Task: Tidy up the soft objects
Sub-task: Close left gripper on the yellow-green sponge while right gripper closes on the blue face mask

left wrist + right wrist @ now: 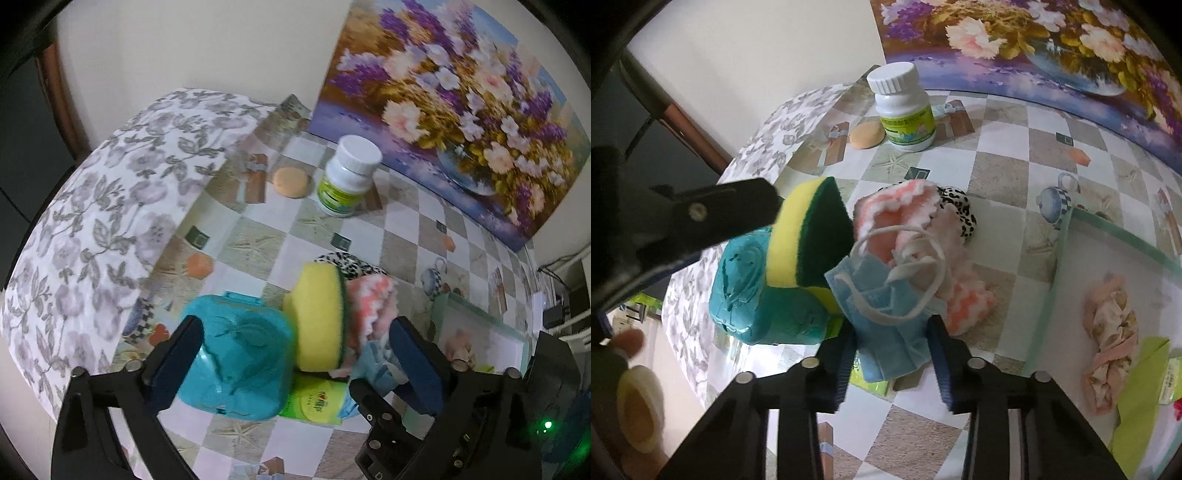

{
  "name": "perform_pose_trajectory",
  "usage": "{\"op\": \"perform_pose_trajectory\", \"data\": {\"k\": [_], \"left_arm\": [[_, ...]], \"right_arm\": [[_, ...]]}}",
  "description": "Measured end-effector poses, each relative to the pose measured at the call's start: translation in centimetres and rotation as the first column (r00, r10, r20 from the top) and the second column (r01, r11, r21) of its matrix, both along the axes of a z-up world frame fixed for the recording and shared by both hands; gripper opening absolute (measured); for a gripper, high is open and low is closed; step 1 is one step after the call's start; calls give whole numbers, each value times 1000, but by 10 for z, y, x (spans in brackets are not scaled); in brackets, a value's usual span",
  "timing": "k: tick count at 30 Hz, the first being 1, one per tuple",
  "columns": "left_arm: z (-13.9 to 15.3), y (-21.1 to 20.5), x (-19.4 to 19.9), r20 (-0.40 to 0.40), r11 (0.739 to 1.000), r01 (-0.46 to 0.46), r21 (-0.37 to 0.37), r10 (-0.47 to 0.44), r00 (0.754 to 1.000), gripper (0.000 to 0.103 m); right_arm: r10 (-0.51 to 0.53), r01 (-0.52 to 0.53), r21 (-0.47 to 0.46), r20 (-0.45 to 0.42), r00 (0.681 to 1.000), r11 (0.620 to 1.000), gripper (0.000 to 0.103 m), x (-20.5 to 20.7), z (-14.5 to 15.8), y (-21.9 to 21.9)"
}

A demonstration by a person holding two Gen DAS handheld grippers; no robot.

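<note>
A pile of soft things lies on the checkered tablecloth: a yellow-and-green sponge [321, 317] [809, 240] leaning on a teal plastic box [240, 362] [750, 299], a pink-and-white knitted cloth [373, 306] [905, 221], a leopard-print cloth [956, 206] behind it, and a blue face mask [886, 317] [376, 365] with white loops in front. My left gripper [295, 362] is open, its jaws straddling the box, sponge and mask. One of its fingers [720, 210] touches the sponge's edge. My right gripper [892, 365] has both pads against the mask's lower edge.
A pale green tray [1067, 258] [480, 314] at the right holds a pink floral cloth [1112, 343] and a green packet [1141, 373]. A white bottle [347, 177] and a round orange puff [291, 182] stand behind, before a flower painting [461, 110]. A floral cushion [110, 221] fills the left.
</note>
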State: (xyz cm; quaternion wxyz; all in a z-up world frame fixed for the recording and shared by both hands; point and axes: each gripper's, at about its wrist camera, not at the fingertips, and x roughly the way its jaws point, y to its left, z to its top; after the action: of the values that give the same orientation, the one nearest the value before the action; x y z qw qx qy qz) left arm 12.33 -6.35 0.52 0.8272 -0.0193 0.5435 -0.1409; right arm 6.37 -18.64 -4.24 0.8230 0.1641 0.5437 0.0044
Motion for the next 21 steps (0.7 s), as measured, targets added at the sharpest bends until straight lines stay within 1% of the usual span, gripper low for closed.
{"op": "perform_pose_trajectory", "data": {"k": [1,2,4,5,6,8,9,10,11,12,13,14,17,21], "left_arm": [[-1,-2,0,-2,1000,6,1,-6,1000,83],[-4,-5,0,-9,1000,14,2,-14,1000,77],[-8,-8,0,-18,1000,22,5,-22,1000,73],[-10,-10,1,-20,1000,25,9,-25,999,68],[-12,-12,0,-20,999,29,18,-29,999,64],[-12,-15,0,-7,999,35,40,-35,999,50],[-12,-16,-1,-7,998,38,42,-38,999,46],[-13,-17,-1,-5,998,42,42,-42,999,39],[-14,-18,-1,-3,998,48,41,-48,999,38],[-13,-19,-1,4,998,52,45,-52,999,35],[-13,-21,-2,7,997,57,49,-58,998,30],[-13,-22,-2,9,997,62,45,-62,998,29],[-12,-24,-3,22,996,61,59,-62,998,27],[-11,-21,-2,21,998,40,43,-41,999,26]], "right_arm": [[-3,3,7,0,1000,1000,38,0,-1,-2],[-6,6,12,0,1000,1000,38,-1,-1,-3],[-11,11,24,1,1000,1000,38,-1,-2,-6],[-15,15,29,1,1000,999,38,-1,-3,-8],[-17,17,31,0,1000,999,38,-1,-3,-9],[-21,22,36,-2,1000,999,38,-1,-4,-12],[-22,22,39,-2,1000,999,38,-1,-5,-12],[-23,23,41,-2,1000,999,36,-2,-4,-13],[-23,23,44,-3,1000,999,34,-2,-4,-13],[-22,23,48,-3,1000,999,34,-2,-4,-14],[-23,23,50,-1,1000,998,34,-2,-4,-15],[-24,24,52,0,1000,998,34,-3,-3,-16],[-27,27,55,6,1000,998,29,-3,-2,-18],[-34,33,58,12,999,998,26,-6,-1,-22]]}}
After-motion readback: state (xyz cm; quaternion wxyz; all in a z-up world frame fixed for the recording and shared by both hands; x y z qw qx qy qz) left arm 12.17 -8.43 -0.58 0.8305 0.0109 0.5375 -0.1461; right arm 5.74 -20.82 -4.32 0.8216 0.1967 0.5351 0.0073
